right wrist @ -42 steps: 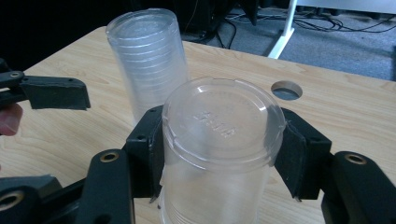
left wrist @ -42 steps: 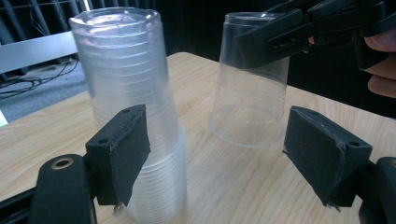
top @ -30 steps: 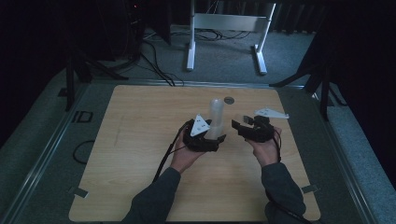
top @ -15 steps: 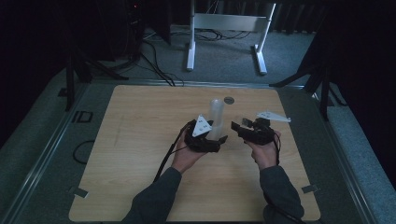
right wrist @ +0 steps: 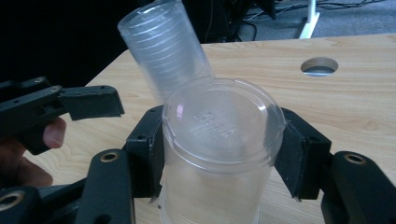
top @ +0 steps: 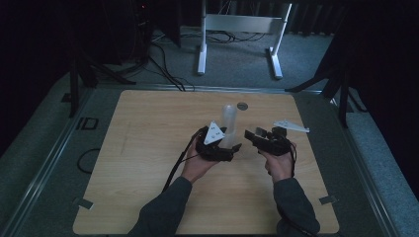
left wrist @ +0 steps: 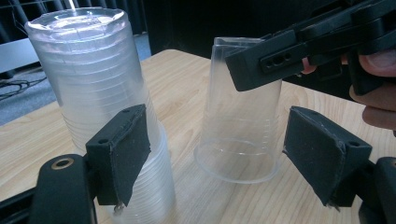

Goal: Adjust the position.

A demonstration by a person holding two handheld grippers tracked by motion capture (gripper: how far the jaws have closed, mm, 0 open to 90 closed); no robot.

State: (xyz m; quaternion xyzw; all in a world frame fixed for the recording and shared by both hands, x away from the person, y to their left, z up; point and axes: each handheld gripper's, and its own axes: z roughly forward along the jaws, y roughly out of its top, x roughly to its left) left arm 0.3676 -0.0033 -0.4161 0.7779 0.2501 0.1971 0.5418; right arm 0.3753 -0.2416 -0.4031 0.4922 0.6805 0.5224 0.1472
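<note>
- High view: a pale wooden surface (top: 148,148) carries a tall stack of cups (top: 229,118) of clear plastic, nested one in another and standing mouth down near its middle.
- The left claw (top: 233,148) sits just in front of the stack's foot, with a grey three-cornered plate (top: 214,133) on top of it. The right claw (top: 250,135) faces it from the right, close by.
- A round metal-lined hole (top: 241,105) lies in the surface just behind and to the right of the stack. A white frame (top: 237,24) stands on the floor beyond the far edge.
- Left gripper view: the stack (left wrist: 93,79) rises at the left, with nothing in it but more cups. The left claw's left pad (left wrist: 123,154) overlaps the stack's lower part; I cannot tell whether it touches.
- This claw's two pads stand wide apart and press on nothing. Farther off, in line with the gap between them, a single cup (left wrist: 240,126) stands upside down and empty, its rim flat on the wood just right of the stack.
- One black jaw of the right claw lies across the cup's upper part, and fingertips (left wrist: 378,60) show behind it.
- Right gripper view: the single cup (right wrist: 219,135) sits between the right claw's two pads, which press on its sides, so this claw grips it. Its flat bottom faces up.
- The stack (right wrist: 163,51) stands just behind the cup. One jaw of the left claw reaches in from the left, clear of the cup.
</note>
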